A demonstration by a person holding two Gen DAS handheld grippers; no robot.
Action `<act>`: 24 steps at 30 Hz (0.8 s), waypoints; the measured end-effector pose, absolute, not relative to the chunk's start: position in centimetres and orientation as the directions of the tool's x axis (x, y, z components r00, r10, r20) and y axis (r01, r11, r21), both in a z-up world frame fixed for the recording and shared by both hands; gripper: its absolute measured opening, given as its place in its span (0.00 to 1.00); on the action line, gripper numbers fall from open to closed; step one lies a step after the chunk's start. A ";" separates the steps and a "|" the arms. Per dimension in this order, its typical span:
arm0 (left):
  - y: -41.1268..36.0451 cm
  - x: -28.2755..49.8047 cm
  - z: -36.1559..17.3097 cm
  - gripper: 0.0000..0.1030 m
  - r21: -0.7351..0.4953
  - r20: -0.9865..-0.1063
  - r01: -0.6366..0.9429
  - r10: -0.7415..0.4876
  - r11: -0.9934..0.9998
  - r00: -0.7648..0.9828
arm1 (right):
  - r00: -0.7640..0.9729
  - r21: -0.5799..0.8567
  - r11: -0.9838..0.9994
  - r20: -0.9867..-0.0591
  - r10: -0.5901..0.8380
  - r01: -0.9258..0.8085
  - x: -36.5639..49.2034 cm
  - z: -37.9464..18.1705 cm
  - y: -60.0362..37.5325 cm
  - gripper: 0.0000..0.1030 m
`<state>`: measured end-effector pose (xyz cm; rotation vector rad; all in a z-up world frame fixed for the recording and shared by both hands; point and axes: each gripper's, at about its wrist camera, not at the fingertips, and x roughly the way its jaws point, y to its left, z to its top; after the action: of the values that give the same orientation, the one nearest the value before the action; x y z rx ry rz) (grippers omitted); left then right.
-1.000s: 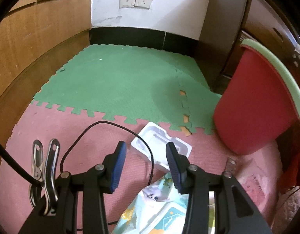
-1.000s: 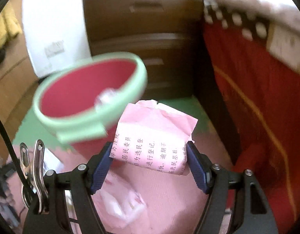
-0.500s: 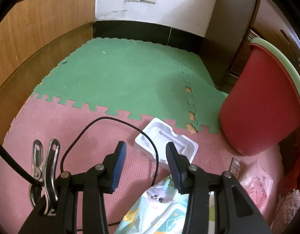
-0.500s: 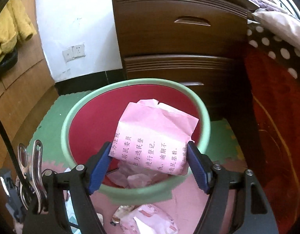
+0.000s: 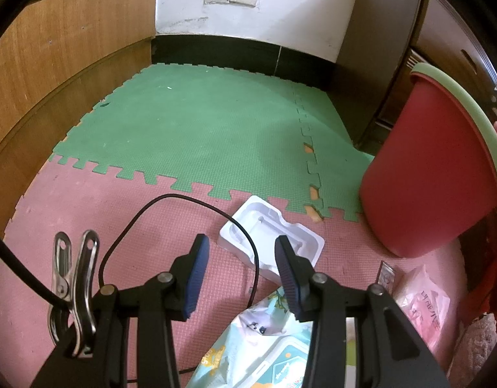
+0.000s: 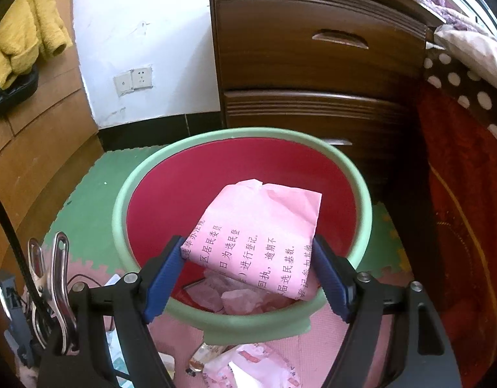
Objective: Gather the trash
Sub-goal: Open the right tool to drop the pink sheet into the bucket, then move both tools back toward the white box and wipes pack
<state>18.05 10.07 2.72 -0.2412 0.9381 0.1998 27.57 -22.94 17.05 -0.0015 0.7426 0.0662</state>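
My right gripper (image 6: 248,271) is shut on a folded pink paper (image 6: 258,229) printed with black text, held over the open mouth of the red bin (image 6: 196,194) with its pale green rim. Crumpled pink paper (image 6: 235,297) lies at the bin's bottom. In the left wrist view the same red bin (image 5: 429,177) stands at the right on the mat. My left gripper (image 5: 242,271) hangs open above the pink mat with nothing between its fingers. A white moulded plastic tray (image 5: 271,239) lies just beyond them, and a pale blue wipes packet (image 5: 268,349) lies below.
A black cable (image 5: 190,200) loops over the white tray. A pink plastic bag (image 5: 423,300) and a small card (image 5: 387,278) lie by the bin's foot. A dark wooden drawer chest (image 6: 313,64) stands behind the bin, red bedding (image 6: 468,210) at the right, wooden panelling (image 5: 54,64) at the left.
My right gripper has carried the pink paper from beside the bin to above its mouth. The left gripper's view has shifted a little; its jaws keep the same gap.
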 end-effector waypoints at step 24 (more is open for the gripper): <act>9.7 17.6 3.4 0.43 -0.131 -0.806 -0.240 0.037 0.962 0.590 | 0.770 0.086 0.991 -0.624 0.132 -0.100 23.9 17.9 -22.7 0.77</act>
<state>17.63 9.66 3.40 -0.2367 0.9277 0.1632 23.91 -22.68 17.93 0.0488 0.6807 0.1256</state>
